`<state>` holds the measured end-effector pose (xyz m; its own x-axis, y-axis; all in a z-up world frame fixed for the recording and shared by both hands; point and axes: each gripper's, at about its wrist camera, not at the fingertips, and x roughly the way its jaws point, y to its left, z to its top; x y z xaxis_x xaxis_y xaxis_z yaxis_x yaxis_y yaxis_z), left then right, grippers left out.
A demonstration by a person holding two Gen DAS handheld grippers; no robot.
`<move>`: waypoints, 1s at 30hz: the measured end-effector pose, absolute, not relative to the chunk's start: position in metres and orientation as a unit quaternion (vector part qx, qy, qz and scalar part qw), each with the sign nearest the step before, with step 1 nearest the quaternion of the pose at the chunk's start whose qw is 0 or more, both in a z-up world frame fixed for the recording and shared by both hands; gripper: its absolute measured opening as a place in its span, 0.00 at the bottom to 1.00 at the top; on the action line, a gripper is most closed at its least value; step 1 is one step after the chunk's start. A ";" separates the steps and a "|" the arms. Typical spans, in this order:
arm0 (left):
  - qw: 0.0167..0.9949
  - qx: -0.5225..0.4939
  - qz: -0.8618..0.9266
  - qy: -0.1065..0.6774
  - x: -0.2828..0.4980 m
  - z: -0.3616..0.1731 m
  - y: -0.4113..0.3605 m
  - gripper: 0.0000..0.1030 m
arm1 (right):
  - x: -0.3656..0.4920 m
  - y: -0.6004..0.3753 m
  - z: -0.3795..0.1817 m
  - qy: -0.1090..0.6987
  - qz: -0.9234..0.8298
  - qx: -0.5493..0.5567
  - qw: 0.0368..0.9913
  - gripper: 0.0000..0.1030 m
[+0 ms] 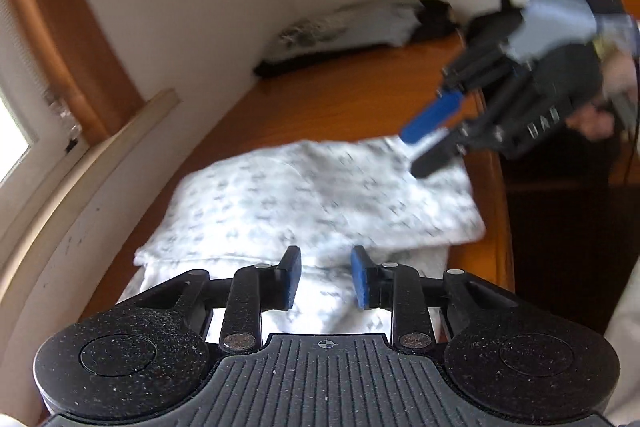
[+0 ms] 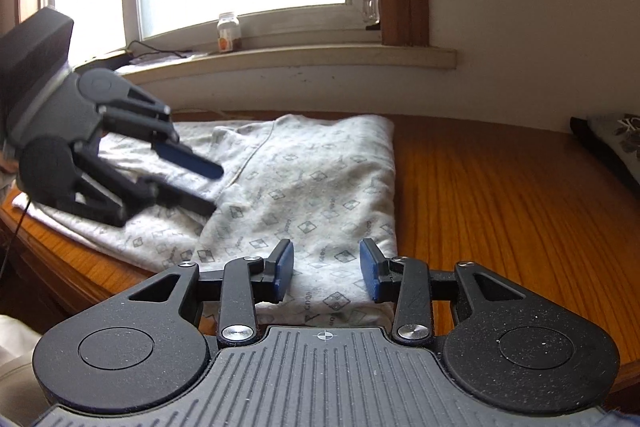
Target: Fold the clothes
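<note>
— Two grippers, both with jaws apart and empty: our left gripper (image 1: 326, 277) and right gripper (image 2: 326, 273) hover over the patterned garment (image 2: 304, 179).

— We see it folded once, mid-frame on the wooden table (image 2: 500, 195). Further folds remain, we judge.

Motion blurs the patterned garment (image 1: 320, 195) and the right tool (image 1: 430, 143).

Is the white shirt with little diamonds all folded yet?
Partly. The white diamond-print garment lies on the wooden table with one side already folded over. Nothing is held: the left gripper and right gripper are both open above the cloth. More folds probably remain; other folded clothes sit at the table's far end.
</note>
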<state>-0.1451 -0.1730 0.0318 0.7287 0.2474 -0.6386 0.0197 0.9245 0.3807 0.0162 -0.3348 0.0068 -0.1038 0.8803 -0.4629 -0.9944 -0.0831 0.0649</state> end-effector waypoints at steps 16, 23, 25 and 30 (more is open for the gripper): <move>0.899 0.229 0.041 0.371 -0.116 0.018 -0.179 0.45 | 0.010 -0.338 0.008 0.185 0.723 -0.147 0.649 0.38; 0.923 0.185 0.054 0.334 -0.119 0.034 -0.171 0.07 | 0.011 -0.348 0.016 0.178 0.746 -0.139 0.627 0.36; 0.930 0.174 0.059 0.320 -0.123 0.041 -0.169 0.07 | 0.008 -0.347 0.018 0.176 0.753 -0.142 0.618 0.36; 0.939 0.157 0.081 0.295 -0.129 0.058 -0.161 0.07 | -0.007 -0.337 0.021 0.168 0.782 -0.149 0.581 0.31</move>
